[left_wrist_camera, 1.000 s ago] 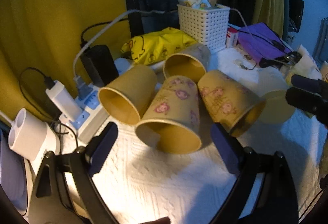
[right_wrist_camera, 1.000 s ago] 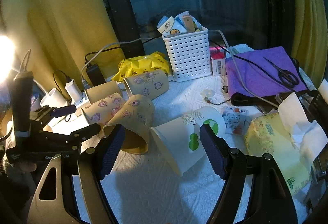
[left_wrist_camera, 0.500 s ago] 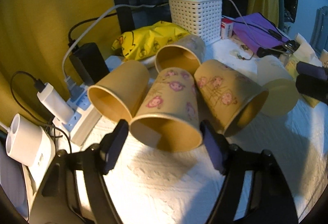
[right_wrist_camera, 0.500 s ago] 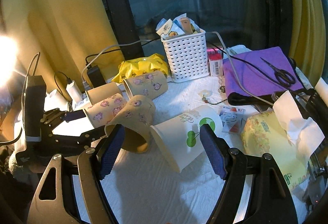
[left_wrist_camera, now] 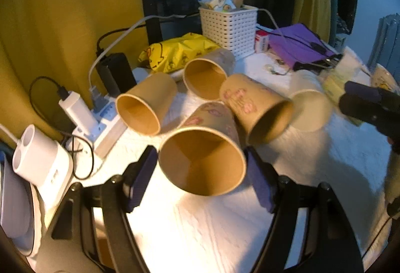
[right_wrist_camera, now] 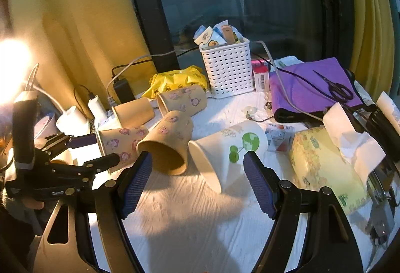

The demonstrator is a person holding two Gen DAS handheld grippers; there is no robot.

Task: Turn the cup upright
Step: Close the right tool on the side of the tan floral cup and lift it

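Note:
Several paper cups lie on their sides on the white cloth. My left gripper (left_wrist_camera: 201, 176) has its pads either side of the rim of a brown cup with pink monkey prints (left_wrist_camera: 202, 148), mouth towards the camera; it looks lifted and blurred. The same cup (right_wrist_camera: 120, 140) sits between the left gripper's fingers (right_wrist_camera: 82, 140) in the right wrist view. My right gripper (right_wrist_camera: 197, 181) is open and empty, just in front of a white cup with a green print (right_wrist_camera: 225, 148). Another monkey cup (right_wrist_camera: 170, 140) lies between them.
A plain brown cup (left_wrist_camera: 147, 105) and a further cup (left_wrist_camera: 207, 73) lie behind. A power strip with chargers (left_wrist_camera: 100, 120) is at the left. A white basket (right_wrist_camera: 226, 68), yellow bag (right_wrist_camera: 177, 80), purple cloth with scissors (right_wrist_camera: 312, 88) and tissue pack (right_wrist_camera: 325, 160) crowd the back and right.
My left gripper moved forward and closed around the near monkey cup, which now looks raised with its mouth tilted towards the camera. My right gripper stayed nearly still.

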